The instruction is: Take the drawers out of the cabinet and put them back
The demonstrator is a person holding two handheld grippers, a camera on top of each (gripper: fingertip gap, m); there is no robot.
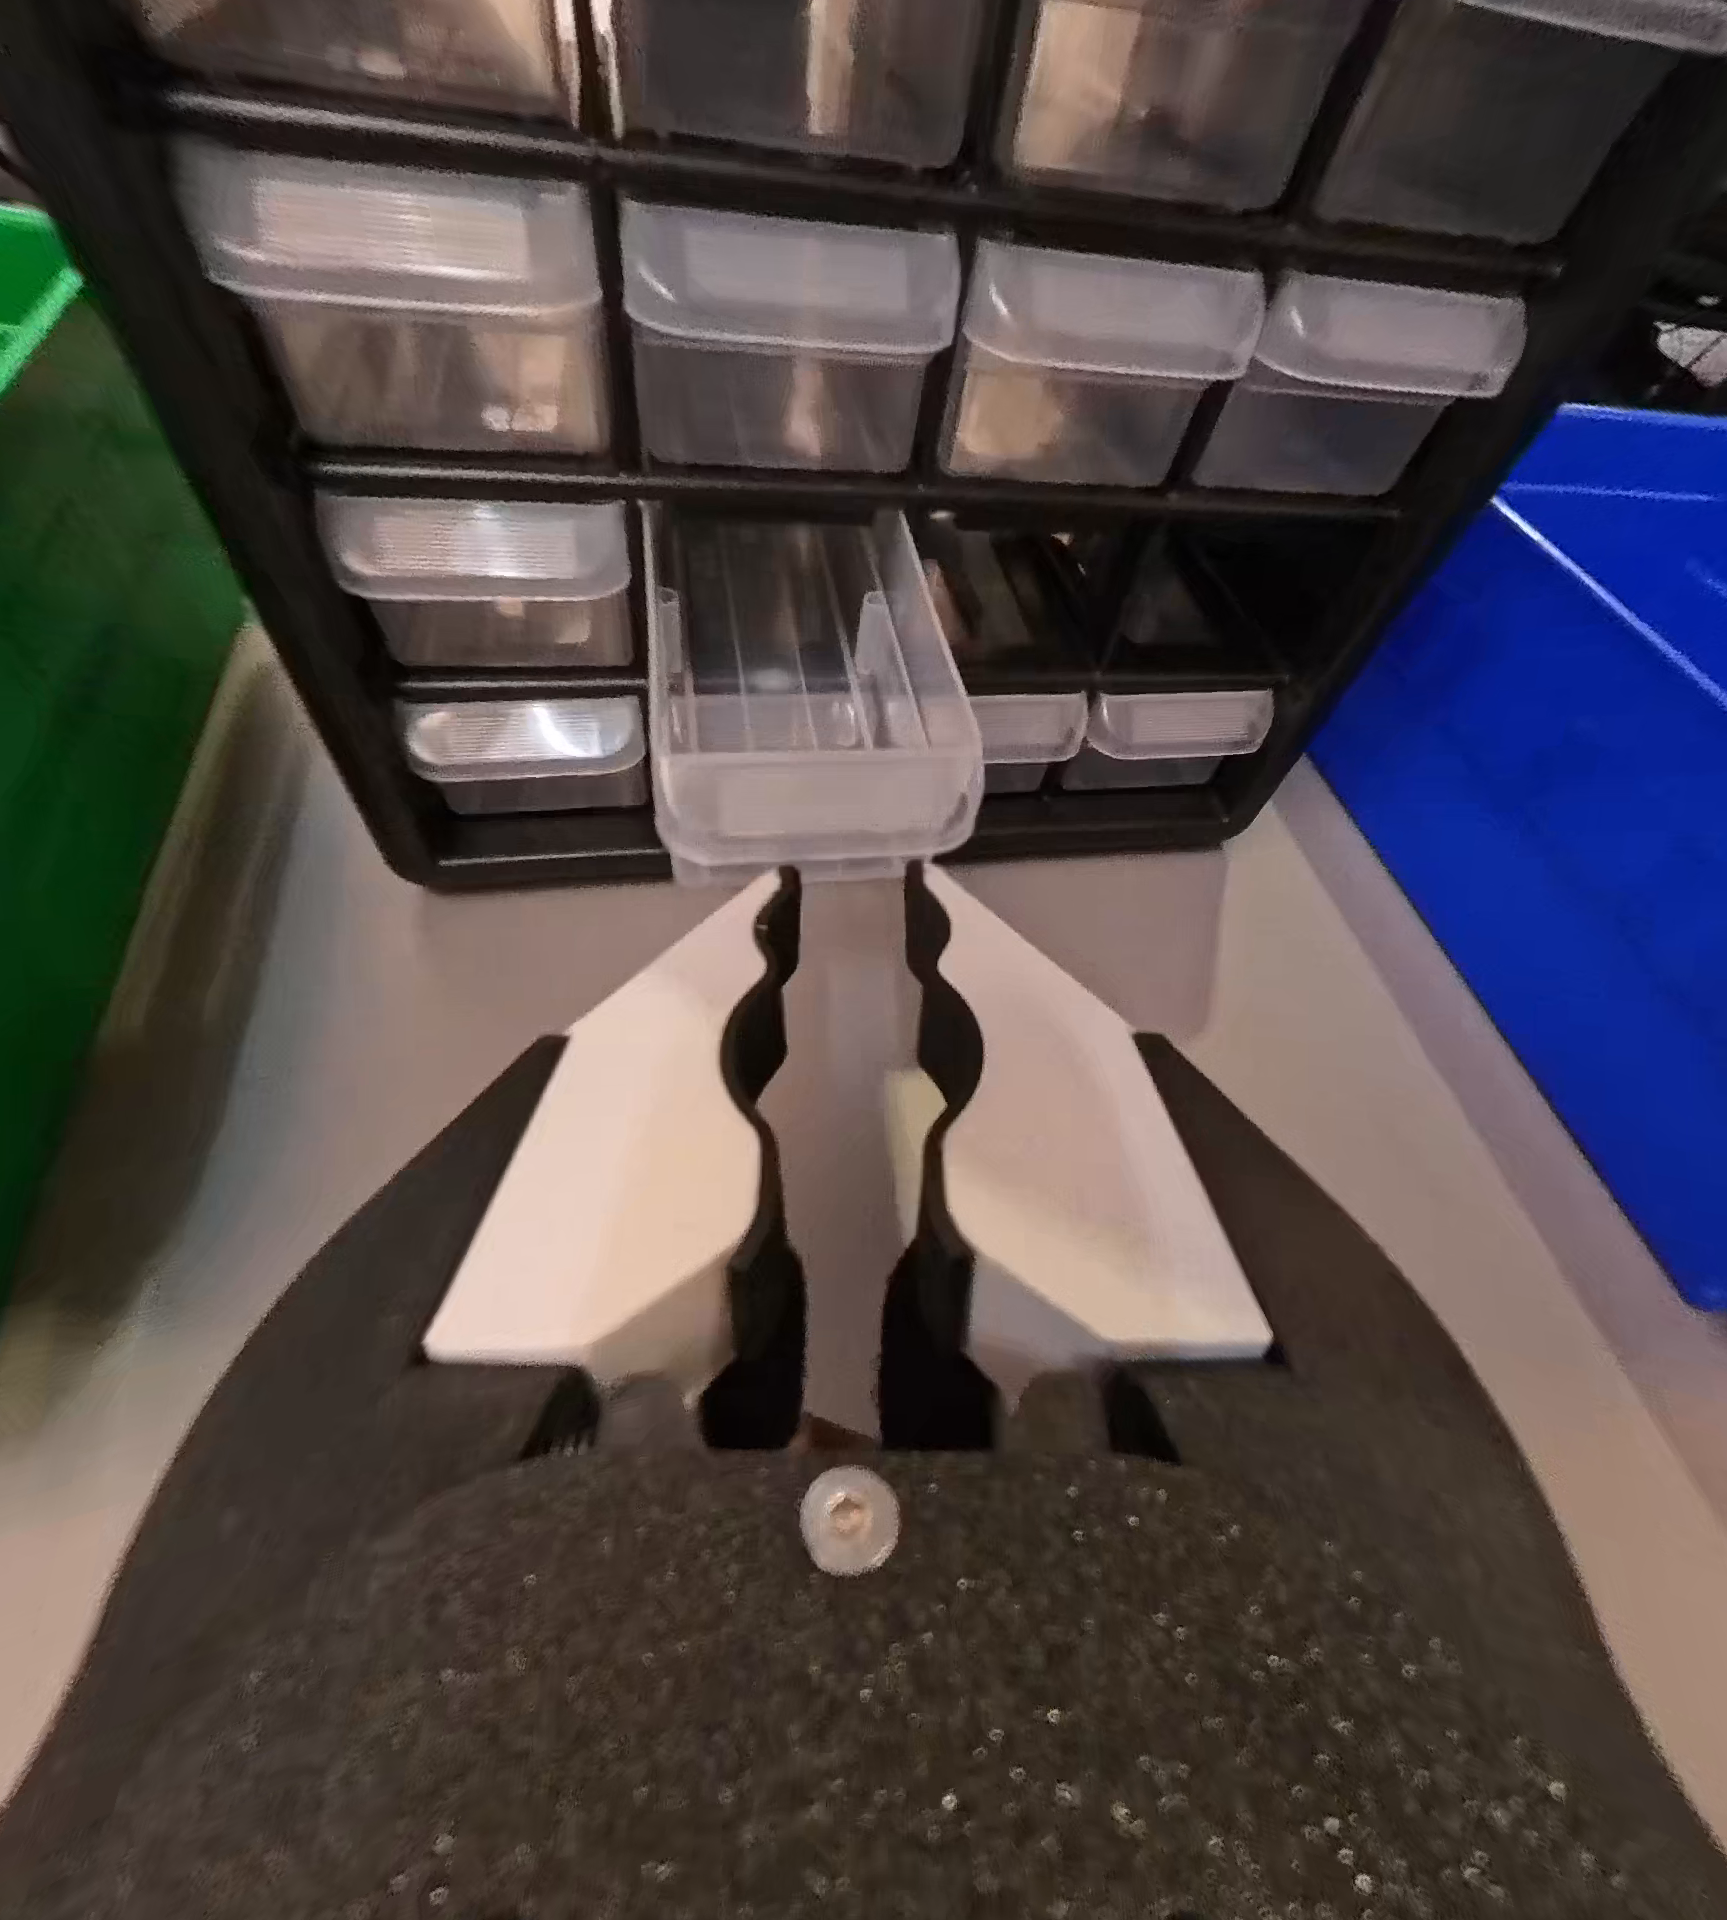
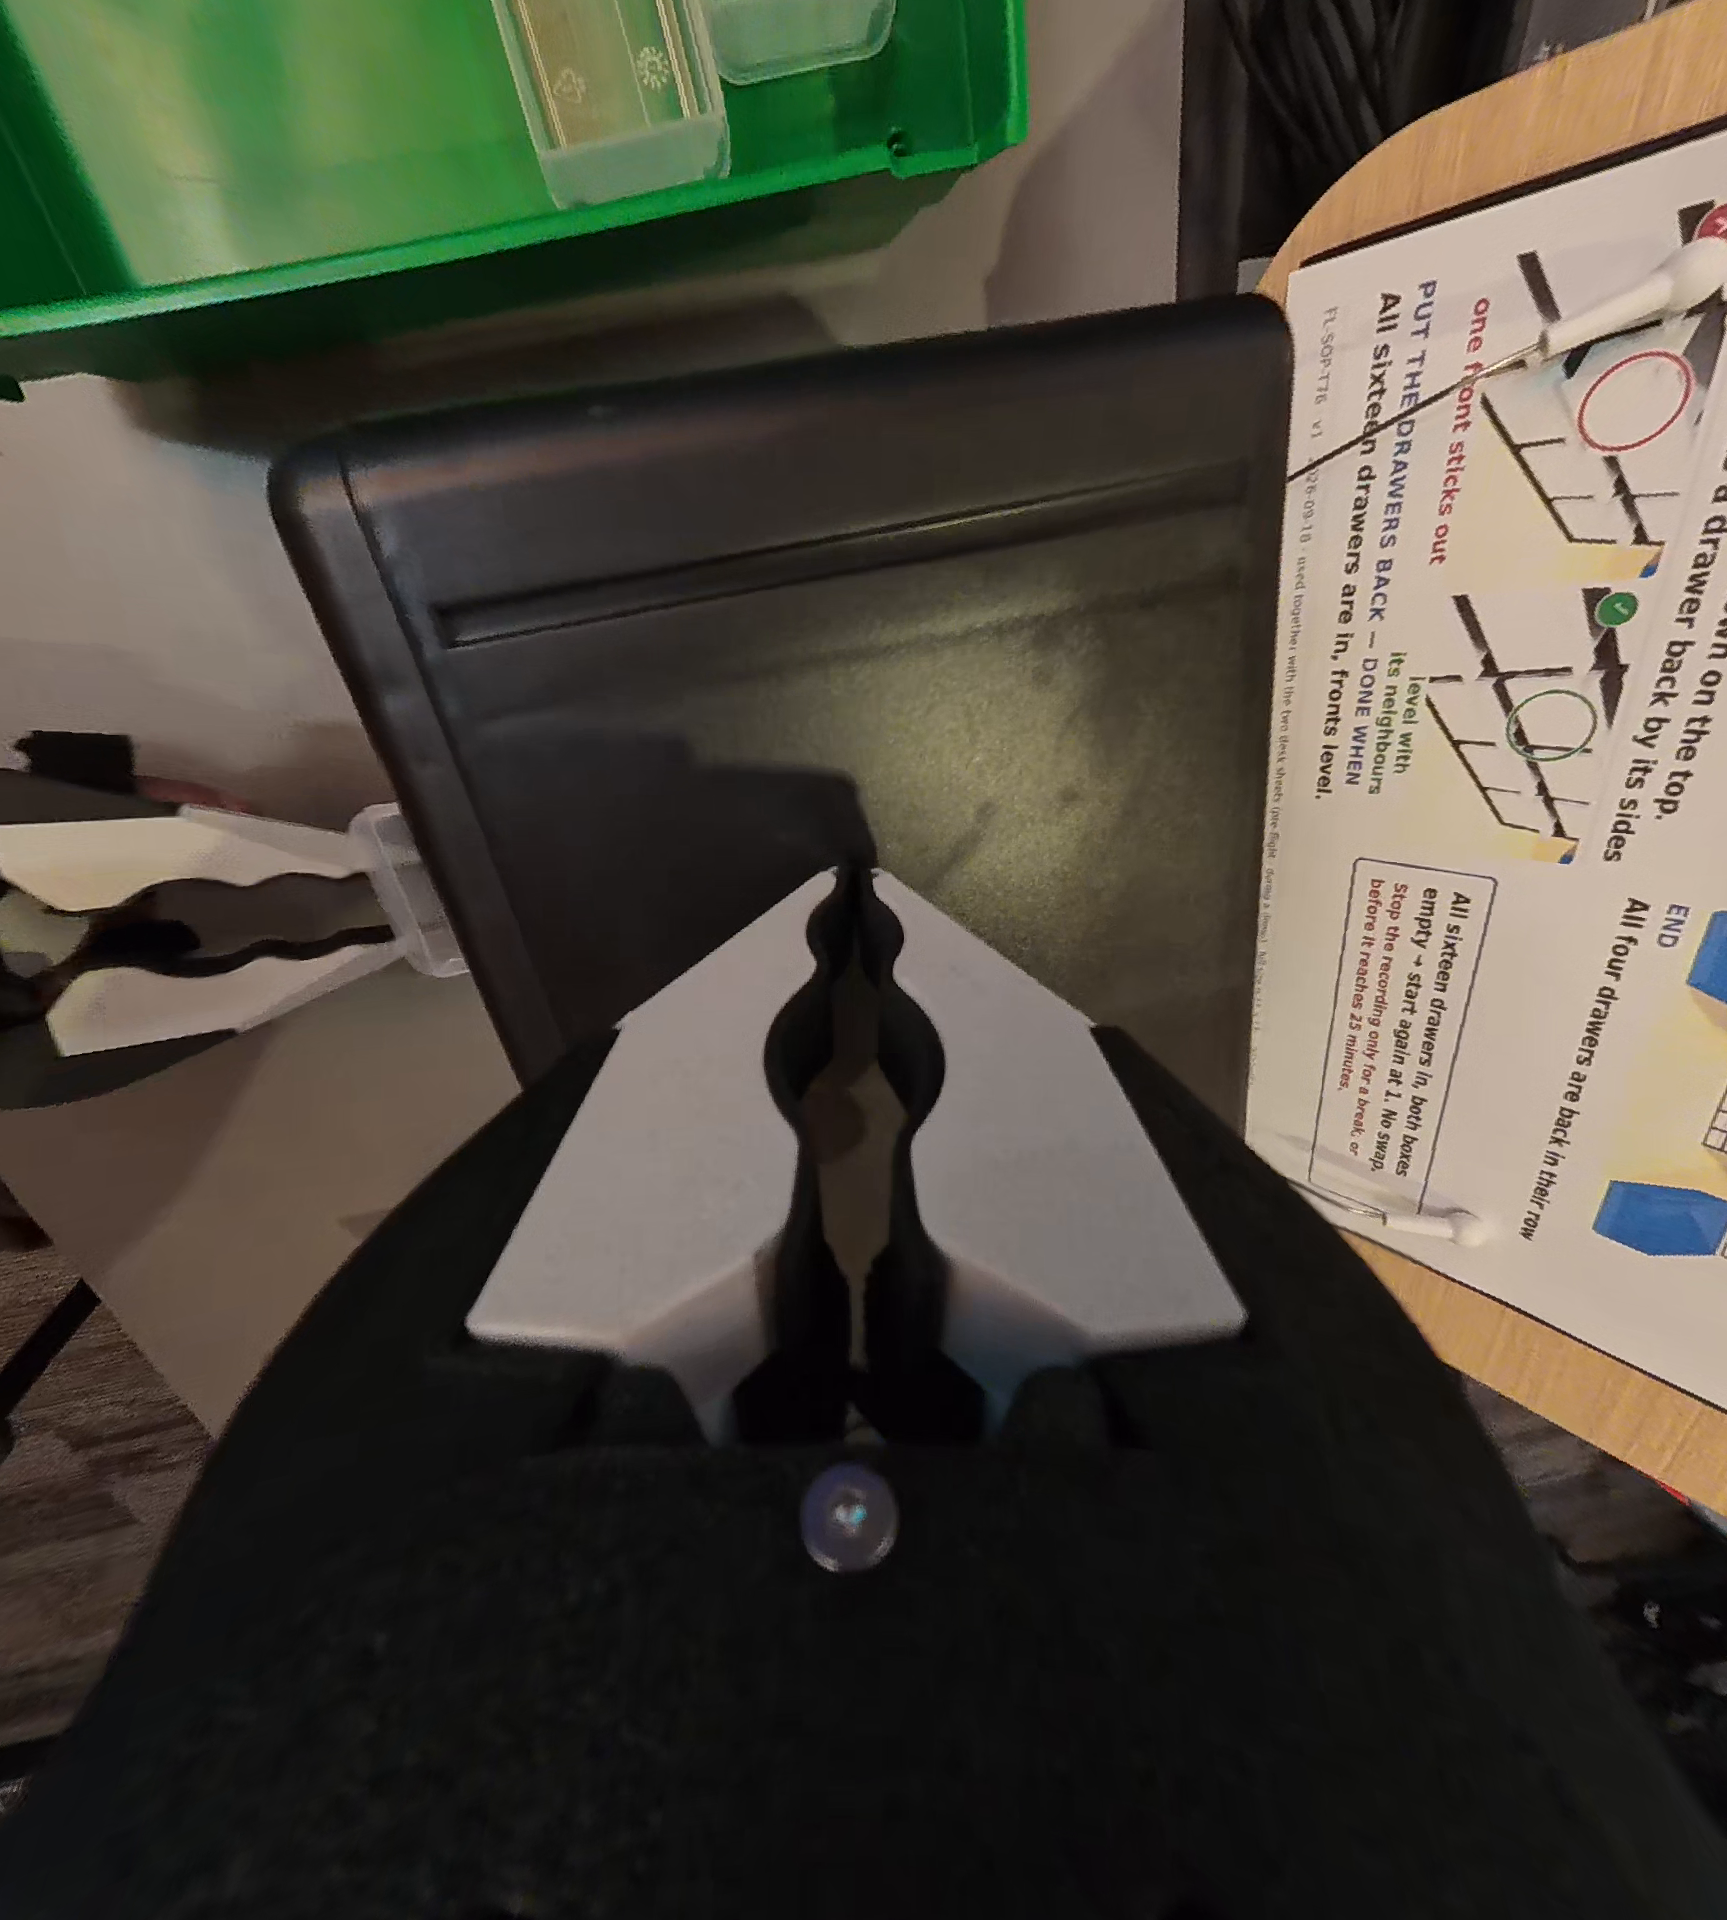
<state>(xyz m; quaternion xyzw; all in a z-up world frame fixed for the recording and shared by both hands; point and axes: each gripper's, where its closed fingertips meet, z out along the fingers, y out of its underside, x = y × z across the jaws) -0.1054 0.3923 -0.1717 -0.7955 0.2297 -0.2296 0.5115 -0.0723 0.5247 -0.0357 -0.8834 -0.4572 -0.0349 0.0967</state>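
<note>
A black cabinet [image 1: 620,480] of clear drawers stands on a grey table. In its third row, the second drawer [image 1: 817,805] is partly pulled out. My left gripper [image 1: 848,883] is shut on that drawer's front lip. The two slots to its right are without drawers. The right wrist view looks down on the cabinet's top [image 2: 838,582]. My right gripper [image 2: 854,883] is shut and empty, tips at the top panel; contact is unclear. The left gripper [image 2: 386,935] shows there at the left, on the drawer's front [image 2: 412,883].
A green bin [image 1: 28,727] stands left of the cabinet and a blue bin [image 1: 1586,831] right of it. In the right wrist view the green bin [image 2: 215,208] holds clear drawers [image 2: 620,114]. A printed sheet [image 2: 1524,727] lies on a wooden tabletop beside the cabinet.
</note>
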